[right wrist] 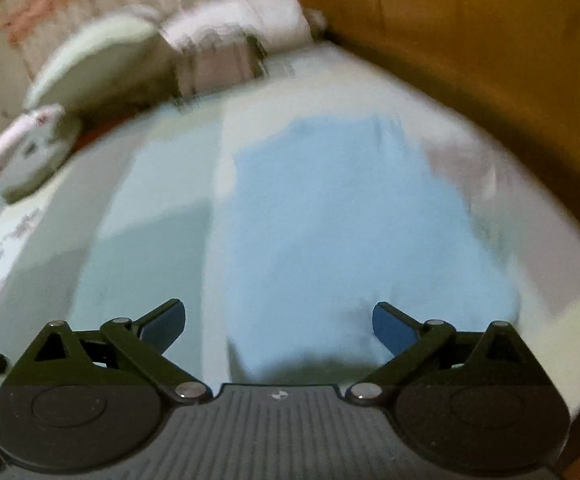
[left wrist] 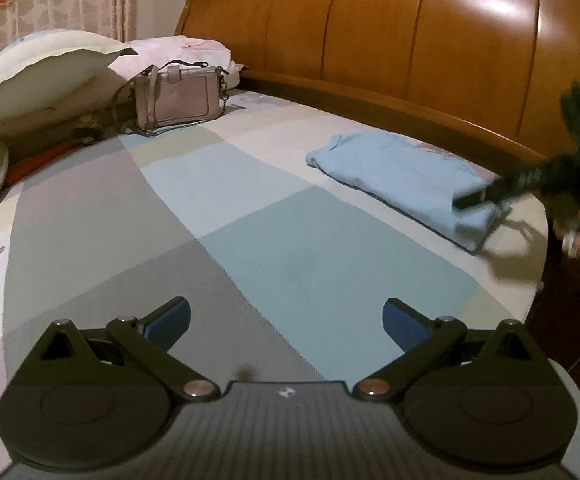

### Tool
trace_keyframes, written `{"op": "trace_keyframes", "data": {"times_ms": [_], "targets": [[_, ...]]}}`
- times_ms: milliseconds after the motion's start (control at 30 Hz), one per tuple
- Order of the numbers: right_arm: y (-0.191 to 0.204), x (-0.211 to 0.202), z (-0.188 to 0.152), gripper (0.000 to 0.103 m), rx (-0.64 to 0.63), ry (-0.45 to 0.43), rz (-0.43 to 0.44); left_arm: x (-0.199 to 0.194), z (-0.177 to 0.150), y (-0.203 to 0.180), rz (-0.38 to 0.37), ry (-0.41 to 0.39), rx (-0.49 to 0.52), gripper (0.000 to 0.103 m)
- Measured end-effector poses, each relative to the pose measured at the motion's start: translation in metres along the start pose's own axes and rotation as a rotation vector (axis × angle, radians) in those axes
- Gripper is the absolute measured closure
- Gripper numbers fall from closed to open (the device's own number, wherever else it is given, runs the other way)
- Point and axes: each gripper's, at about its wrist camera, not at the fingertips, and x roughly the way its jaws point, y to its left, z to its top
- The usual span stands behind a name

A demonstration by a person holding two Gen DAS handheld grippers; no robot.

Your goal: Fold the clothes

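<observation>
my left gripper (left wrist: 286, 322) is spread wide with nothing in it, hovering over the checked bed (left wrist: 250, 216). the right gripper (right wrist: 278, 326) is wide open too, empty, right above the folded blue garment (left wrist: 401, 180) (that view's badly blurred). the garment lies near the headboard (left wrist: 409, 40) edge; a pink handbag (left wrist: 178, 96) stands by the pillows (left wrist: 46, 68).

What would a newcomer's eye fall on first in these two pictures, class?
The folded light blue garment stands out, lying on the pastel patchwork bedsheet near the glossy orange-brown wooden headboard. Further back, a pale pink rectangular handbag stands upright against the white pillows. Both grippers are open and hold nothing.
</observation>
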Motion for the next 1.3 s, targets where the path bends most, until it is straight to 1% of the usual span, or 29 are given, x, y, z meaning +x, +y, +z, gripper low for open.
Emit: {"op": "trace_keyframes", "data": {"times_ms": [100, 133, 167, 267, 367, 433, 500, 633, 733, 867, 967, 1067, 1200, 1300], "targets": [[0.007, -0.013, -0.005, 0.001, -0.014, -0.033, -0.025, -0.007, -0.002, 0.000, 0.006, -0.003, 0.006, 0.001], [0.013, -0.020, -0.004, 0.001, -0.024, -0.058, -0.020, -0.008, -0.003, -0.001, 0.007, -0.004, 0.005, 0.001], [0.020, -0.027, -0.002, 0.000, -0.037, -0.092, 0.001, -0.009, -0.002, -0.001, 0.006, -0.003, 0.002, 0.001], [0.031, -0.024, -0.001, 0.000, -0.058, -0.120, 0.068, -0.010, -0.001, -0.002, 0.005, -0.002, -0.007, 0.001], [0.027, 0.002, -0.011, 0.000, -0.046, -0.049, 0.003, -0.012, 0.000, -0.004, 0.003, -0.001, -0.015, 0.001], [0.024, 0.000, -0.019, 0.000, -0.057, -0.078, -0.001, -0.013, 0.000, -0.005, 0.003, 0.000, -0.021, 0.001], [0.026, -0.012, -0.018, 0.000, -0.028, -0.059, -0.028, -0.014, 0.001, -0.006, 0.002, 0.001, -0.027, 0.001], [0.036, -0.043, -0.023, 0.000, 0.037, -0.061, -0.040, -0.016, 0.002, -0.008, 0.000, 0.002, -0.039, 0.001], [0.045, -0.060, -0.036, 0.000, 0.061, -0.033, -0.090, -0.015, 0.006, -0.011, -0.023, 0.013, -0.068, 0.001], [0.060, -0.081, -0.059, 0.000, 0.102, 0.009, -0.116, -0.018, 0.012, -0.021, -0.043, 0.011, -0.077, 0.001], [0.073, -0.093, -0.071, 0.000, 0.110, 0.003, -0.149, -0.023, 0.017, -0.033, -0.052, 0.017, -0.039, 0.001], [0.084, -0.109, -0.080, 0.000, 0.108, -0.028, -0.148, -0.029, 0.019, -0.045, -0.049, 0.026, 0.001, 0.001], [0.098, -0.129, -0.088, 0.000, 0.125, -0.098, -0.173, -0.038, 0.020, -0.052, -0.068, 0.034, 0.003, 0.001], [0.107, -0.137, -0.092, 0.000, 0.126, -0.103, -0.184, -0.045, 0.021, -0.057, -0.081, 0.040, 0.004, 0.001]]}}
